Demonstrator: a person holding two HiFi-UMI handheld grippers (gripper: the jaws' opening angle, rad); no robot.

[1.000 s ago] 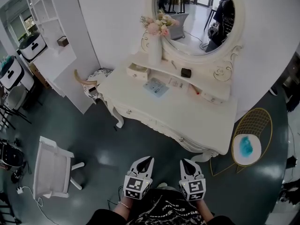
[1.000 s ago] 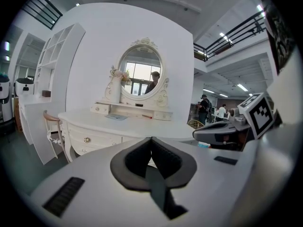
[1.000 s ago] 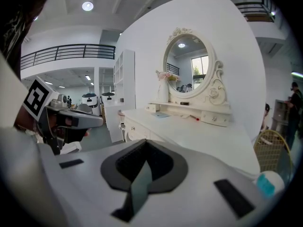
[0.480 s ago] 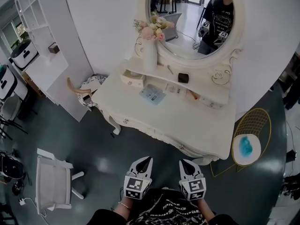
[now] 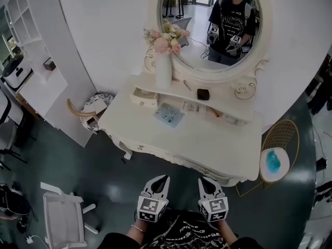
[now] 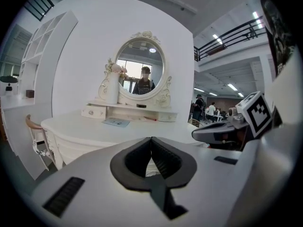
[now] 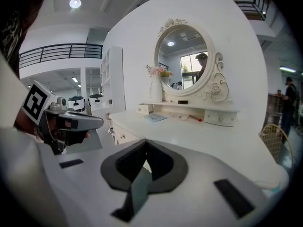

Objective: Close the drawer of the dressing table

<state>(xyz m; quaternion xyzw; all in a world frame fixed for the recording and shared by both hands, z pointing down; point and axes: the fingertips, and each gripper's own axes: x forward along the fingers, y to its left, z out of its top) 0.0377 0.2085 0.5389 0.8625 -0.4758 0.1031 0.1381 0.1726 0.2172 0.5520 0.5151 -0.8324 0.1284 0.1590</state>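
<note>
The white dressing table (image 5: pixel 207 139) stands under an oval mirror (image 5: pixel 210 25). A small drawer (image 5: pixel 144 97) at the left end of its upper shelf is pulled out, its top showing open; it also appears as the drawer (image 6: pixel 93 111) and the drawer (image 7: pixel 142 109) in the gripper views. My left gripper (image 5: pixel 161 180) and right gripper (image 5: pixel 203 181) hang side by side short of the table's front edge, pointing at it. The left gripper (image 6: pixel 151 138) and right gripper (image 7: pixel 145 141) are both shut with nothing held, well away from the drawer.
A vase of flowers (image 5: pixel 163 66), a blue booklet (image 5: pixel 168 114) and a small black box (image 5: pixel 203 94) sit on the table. A gold wire chair (image 5: pixel 280 152) stands at the right, a stool (image 5: pixel 91 113) at the table's left, a white chair (image 5: pixel 65 219) at the lower left.
The dressing table has drawn nearer and lower in the head view as both grippers advanced towards it. The holder's reflection has come fully into the mirror.
</note>
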